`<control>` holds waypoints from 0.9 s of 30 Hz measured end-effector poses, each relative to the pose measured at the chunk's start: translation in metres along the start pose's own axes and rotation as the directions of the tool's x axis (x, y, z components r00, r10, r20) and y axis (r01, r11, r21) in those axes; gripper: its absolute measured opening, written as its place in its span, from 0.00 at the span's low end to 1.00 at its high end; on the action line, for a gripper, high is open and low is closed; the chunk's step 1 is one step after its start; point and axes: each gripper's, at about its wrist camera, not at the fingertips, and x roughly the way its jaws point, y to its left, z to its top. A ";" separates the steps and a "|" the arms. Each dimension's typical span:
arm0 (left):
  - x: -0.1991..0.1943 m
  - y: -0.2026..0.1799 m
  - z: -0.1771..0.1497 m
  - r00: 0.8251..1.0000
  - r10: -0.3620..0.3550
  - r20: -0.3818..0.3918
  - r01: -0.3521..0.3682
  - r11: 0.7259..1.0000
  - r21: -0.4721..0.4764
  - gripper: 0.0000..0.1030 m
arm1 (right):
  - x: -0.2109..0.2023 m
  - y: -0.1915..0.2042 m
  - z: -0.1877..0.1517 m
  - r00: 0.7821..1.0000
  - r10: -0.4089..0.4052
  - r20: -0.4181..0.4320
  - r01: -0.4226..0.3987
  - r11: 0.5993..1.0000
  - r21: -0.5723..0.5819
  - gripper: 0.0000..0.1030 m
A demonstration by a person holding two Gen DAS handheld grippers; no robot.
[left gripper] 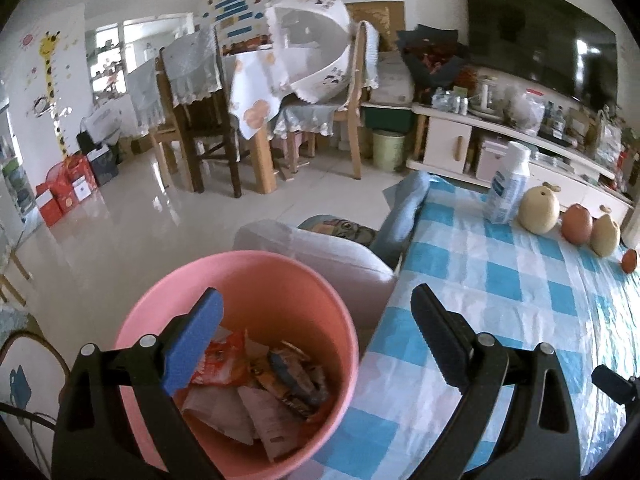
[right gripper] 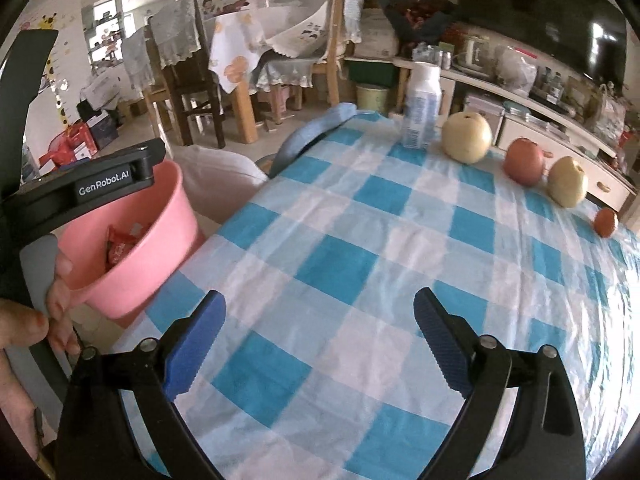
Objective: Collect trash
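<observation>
A pink bin (left gripper: pixel 248 344) stands on the floor beside the table's left edge, holding several wrappers and crumpled papers (left gripper: pixel 264 392). My left gripper (left gripper: pixel 316 336) hovers open above the bin's right side and the table edge, with nothing between its fingers. The right wrist view shows the same pink bin (right gripper: pixel 132 248) at the left, a red wrapper visible inside. My right gripper (right gripper: pixel 318 340) hangs open over the blue-and-white checked tablecloth (right gripper: pixel 360 248), empty. A hand (right gripper: pixel 36 320) holds the left tool's handle at the left edge.
Along the table's far edge stand a white bottle (right gripper: pixel 422 108), two pale pears (right gripper: pixel 466 136), an apple (right gripper: pixel 524 162) and a small orange fruit (right gripper: pixel 606 222). A white cushion (left gripper: pixel 320 248) sits behind the bin. Chairs, a dining table and a TV cabinet lie beyond.
</observation>
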 end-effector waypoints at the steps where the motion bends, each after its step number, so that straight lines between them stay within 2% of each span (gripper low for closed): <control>1: -0.001 -0.003 0.000 1.000 -0.003 0.003 0.003 1.000 0.006 0.93 | -0.002 -0.003 -0.001 1.000 -0.005 0.001 0.005 1.000 0.004 0.91; 13: -0.017 -0.054 -0.011 0.998 -0.049 0.030 0.046 0.993 0.105 0.93 | -0.024 -0.046 -0.019 0.999 -0.047 0.010 0.046 0.996 0.079 0.91; 27: -0.037 -0.103 -0.029 0.991 -0.128 0.025 0.122 0.976 0.182 0.93 | -0.055 -0.094 -0.047 0.994 -0.110 0.020 0.105 0.980 0.168 0.91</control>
